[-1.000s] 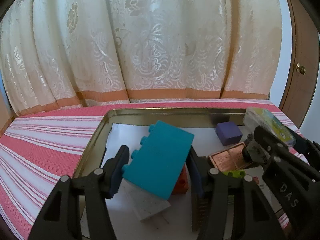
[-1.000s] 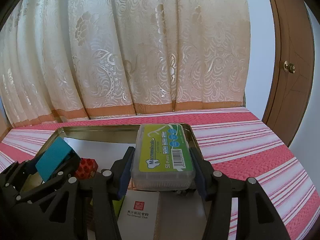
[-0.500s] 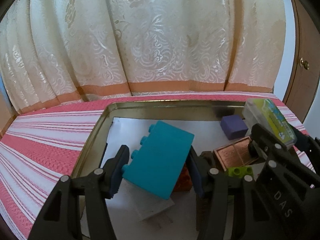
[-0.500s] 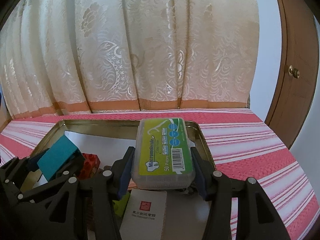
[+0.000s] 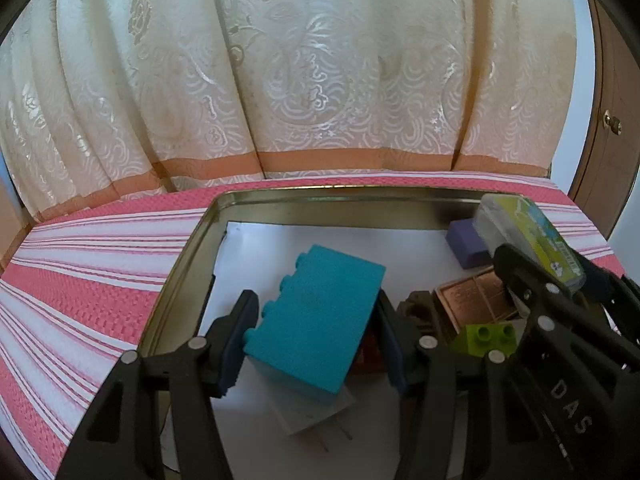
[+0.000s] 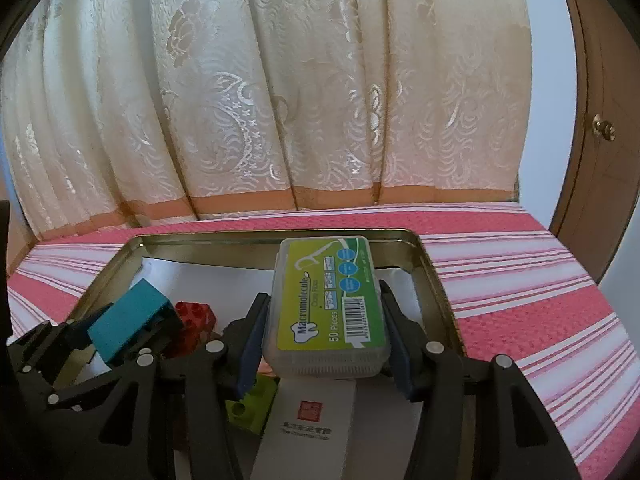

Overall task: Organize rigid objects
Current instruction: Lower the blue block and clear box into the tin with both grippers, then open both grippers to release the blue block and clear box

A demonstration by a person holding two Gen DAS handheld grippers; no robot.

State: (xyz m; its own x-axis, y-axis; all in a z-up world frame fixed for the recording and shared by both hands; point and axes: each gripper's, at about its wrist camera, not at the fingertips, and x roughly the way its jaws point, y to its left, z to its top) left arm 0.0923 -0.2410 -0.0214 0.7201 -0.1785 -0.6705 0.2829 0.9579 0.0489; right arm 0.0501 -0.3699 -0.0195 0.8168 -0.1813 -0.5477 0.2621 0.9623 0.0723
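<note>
My left gripper [image 5: 316,332] is shut on a teal toy brick [image 5: 316,316] and holds it tilted above the metal tray [image 5: 320,194]. My right gripper [image 6: 324,328] is shut on a clear floss-pick box with a green label [image 6: 332,300], held above the tray's right side [image 6: 432,272]. Each gripper shows in the other's view: the right one with the box [image 5: 528,248], the left one with the teal brick [image 6: 128,320].
In the tray lie a purple block [image 5: 466,244], a brown embossed box [image 5: 476,304], a green brick [image 5: 488,338], a red brick [image 6: 194,320], a white plug adapter [image 5: 316,412] and a white card box [image 6: 308,428]. A pink striped cloth [image 5: 80,280] covers the table. A curtain hangs behind.
Both grippers have risen a little and edged back with their loads. The green brick has come into view under the right gripper.
</note>
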